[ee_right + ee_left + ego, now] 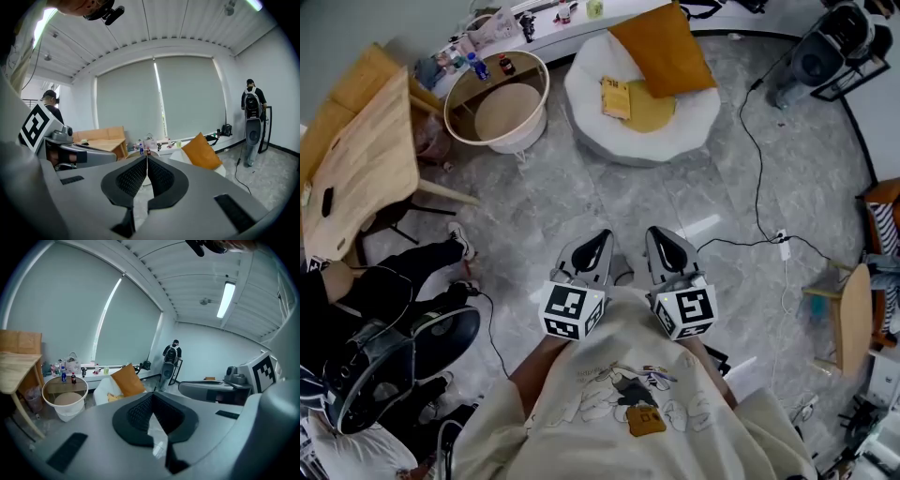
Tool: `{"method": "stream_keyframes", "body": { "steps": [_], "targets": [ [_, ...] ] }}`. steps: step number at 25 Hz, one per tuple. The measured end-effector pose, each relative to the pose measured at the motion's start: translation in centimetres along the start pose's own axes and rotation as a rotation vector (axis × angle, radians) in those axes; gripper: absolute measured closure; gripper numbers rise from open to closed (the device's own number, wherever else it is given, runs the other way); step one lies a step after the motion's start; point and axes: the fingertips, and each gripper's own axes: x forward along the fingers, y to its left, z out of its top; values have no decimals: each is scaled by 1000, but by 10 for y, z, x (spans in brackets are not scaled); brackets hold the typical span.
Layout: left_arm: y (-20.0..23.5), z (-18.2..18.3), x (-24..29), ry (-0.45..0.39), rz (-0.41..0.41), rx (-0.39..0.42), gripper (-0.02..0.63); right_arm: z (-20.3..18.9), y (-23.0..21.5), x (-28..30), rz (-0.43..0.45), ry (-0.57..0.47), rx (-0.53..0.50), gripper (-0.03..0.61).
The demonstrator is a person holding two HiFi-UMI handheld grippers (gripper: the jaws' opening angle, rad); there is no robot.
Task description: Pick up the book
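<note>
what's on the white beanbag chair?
An orange pillow at the back, a round yellow cushion on the seat, the book lying at that cushion's left edge in the head view. The pillow covers the white beanbag chair's back part; whatever is under it cannot be seen.

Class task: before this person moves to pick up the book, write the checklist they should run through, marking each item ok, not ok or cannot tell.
1. Book in view on the white seat: ok.
2. Book's top uncovered: ok.
3. Left gripper open for a grasp: not ok, shut and empty.
4. Right gripper open: not ok, shut and empty.
5. Both within reach of the book: not ok, bare floor lies between.
6. Black cable off the straight path: ok, probably.
</note>
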Motion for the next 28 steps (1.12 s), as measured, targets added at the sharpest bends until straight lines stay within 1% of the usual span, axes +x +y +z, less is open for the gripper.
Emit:
{"method": "stream_keyframes", "body": {
  "steps": [6,9,16,19,22,25,28],
  "targets": [
    [14,-6,-12,-3,13,-11,607,-4,12,6,-4,-1,10,554],
    [21,-10,-16,-1,23,-33,608,-2,19,11,5,-4,6,554],
    [34,-13,-10,25,41,-70,607,-11,16,30,32,43,30,554],
    [42,-9,12,33,48,-72,607,-8,-1,50,38,44,39,554],
    [60,-4,37,54,63,-84,607,0,-16,80,53,50,41,554],
    [97,13,77,74,62,-87,607,12,-40,136,55,66,53,554],
    [128,34,117,70,56,-76,607,31,-71,182,45,58,44,554]
  ]
}}
